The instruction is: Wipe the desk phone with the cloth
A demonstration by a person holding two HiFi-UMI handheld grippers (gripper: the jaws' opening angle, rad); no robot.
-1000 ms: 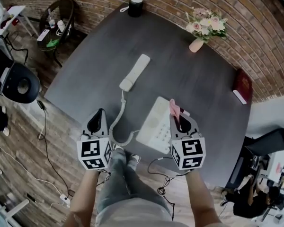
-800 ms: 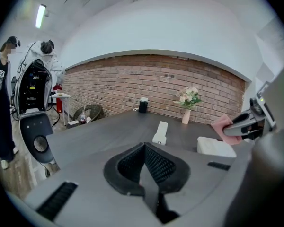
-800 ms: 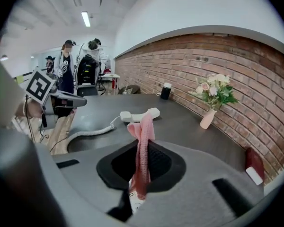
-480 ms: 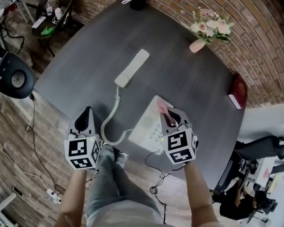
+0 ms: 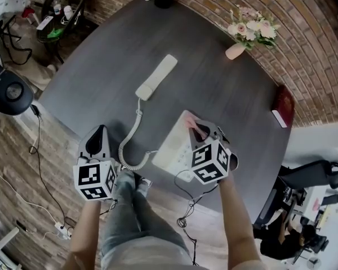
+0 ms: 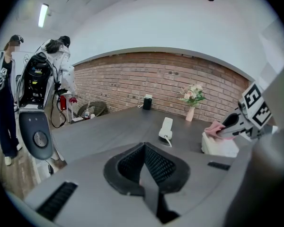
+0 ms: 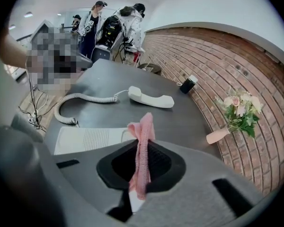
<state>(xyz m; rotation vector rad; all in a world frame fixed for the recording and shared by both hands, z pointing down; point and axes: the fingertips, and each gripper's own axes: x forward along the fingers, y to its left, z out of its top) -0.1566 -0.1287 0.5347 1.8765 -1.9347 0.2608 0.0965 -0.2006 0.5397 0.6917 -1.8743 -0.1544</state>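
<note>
My right gripper (image 5: 198, 131) clamps a pink knitted cloth (image 7: 142, 141), the white desk phone (image 5: 173, 151) just below its jaws. My left gripper (image 5: 97, 141) is clenched, empty. I'd sweep lightly.

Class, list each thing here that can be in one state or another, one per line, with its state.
handset: off the phone base, lying on the table.
phone base: without its handset.
cloth: bunched, pinched in the right gripper.
right gripper: shut on the cloth, over the phone base.
left gripper: shut, empty.
</note>
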